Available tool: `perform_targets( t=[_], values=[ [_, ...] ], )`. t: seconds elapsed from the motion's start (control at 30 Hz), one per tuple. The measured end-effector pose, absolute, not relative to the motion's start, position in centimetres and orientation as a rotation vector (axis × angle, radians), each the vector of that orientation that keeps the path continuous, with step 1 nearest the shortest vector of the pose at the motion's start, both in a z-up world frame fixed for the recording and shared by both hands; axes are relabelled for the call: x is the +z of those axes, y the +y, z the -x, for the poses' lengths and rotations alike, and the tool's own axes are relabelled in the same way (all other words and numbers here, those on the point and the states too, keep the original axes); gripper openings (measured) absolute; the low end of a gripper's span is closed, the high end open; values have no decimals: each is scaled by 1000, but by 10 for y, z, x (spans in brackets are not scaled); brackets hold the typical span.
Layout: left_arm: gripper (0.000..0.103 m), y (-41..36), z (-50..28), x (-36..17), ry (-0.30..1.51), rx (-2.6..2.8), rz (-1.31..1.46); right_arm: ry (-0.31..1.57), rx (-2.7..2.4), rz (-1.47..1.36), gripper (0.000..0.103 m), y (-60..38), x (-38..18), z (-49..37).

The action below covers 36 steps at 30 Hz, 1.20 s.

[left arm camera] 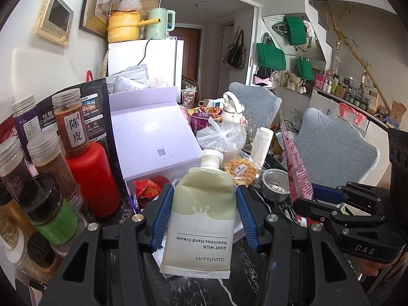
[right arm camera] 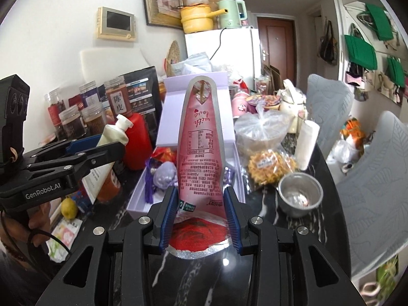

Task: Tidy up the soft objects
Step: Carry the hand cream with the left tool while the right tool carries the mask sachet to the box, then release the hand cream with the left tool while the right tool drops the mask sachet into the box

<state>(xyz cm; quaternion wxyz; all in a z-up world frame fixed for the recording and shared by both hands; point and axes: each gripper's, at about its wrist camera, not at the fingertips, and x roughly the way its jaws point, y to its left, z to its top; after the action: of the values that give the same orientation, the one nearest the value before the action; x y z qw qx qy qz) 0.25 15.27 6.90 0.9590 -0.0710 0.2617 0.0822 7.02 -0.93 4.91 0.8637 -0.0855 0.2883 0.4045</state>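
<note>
Cluttered and dark, the marble-veined table [right arm camera: 267,204] carried nearly everything in view, with a white fridge [right arm camera: 224,51] and a brown door [right arm camera: 276,43] far behind it. Nearest the left wrist camera, the left gripper [left arm camera: 204,214] was clamped on a pale green hand cream tube [left arm camera: 201,219] — blue pads pressed against both its sides, white cap pointing away, crimped end toward the lens. Nearest the right wrist camera, the right gripper [right arm camera: 200,216] was closed on a pink snack pouch [right arm camera: 200,150], held upright above the table's near edge, its printed text upside down. Just beyond the pouch lay an open lavender box [right arm camera: 165,178] with a purple sachet [right arm camera: 164,177] inside; its raised lid stood behind. To the right of the box sat a small metal bowl [right arm camera: 299,195], then a wrapped waffle biscuit [right arm camera: 271,167], a white roll [right arm camera: 307,144] and a knotted clear bag [right arm camera: 262,127]. Along the table's left edge stood a red bottle [left arm camera: 90,178], a green-filled jar [left arm camera: 54,216] and several clear spice jars — one labelled in Chinese [left arm camera: 74,127]. Two grey leaf-patterned chair backs [left arm camera: 334,148] rose at the table's right side, and green tote bags [left arm camera: 270,56] hung on the far wall.
</note>
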Motion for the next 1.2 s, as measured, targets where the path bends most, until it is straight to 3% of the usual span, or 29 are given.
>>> perform_targets(
  t=[1.13,1.2],
  values=[
    [50,201,-98,7,699,283,97,697,888,259,41,77,-4,-162],
    [61,203,-101,5,718,295,93,710,880,263,41,79,-6,-164]
  ],
)
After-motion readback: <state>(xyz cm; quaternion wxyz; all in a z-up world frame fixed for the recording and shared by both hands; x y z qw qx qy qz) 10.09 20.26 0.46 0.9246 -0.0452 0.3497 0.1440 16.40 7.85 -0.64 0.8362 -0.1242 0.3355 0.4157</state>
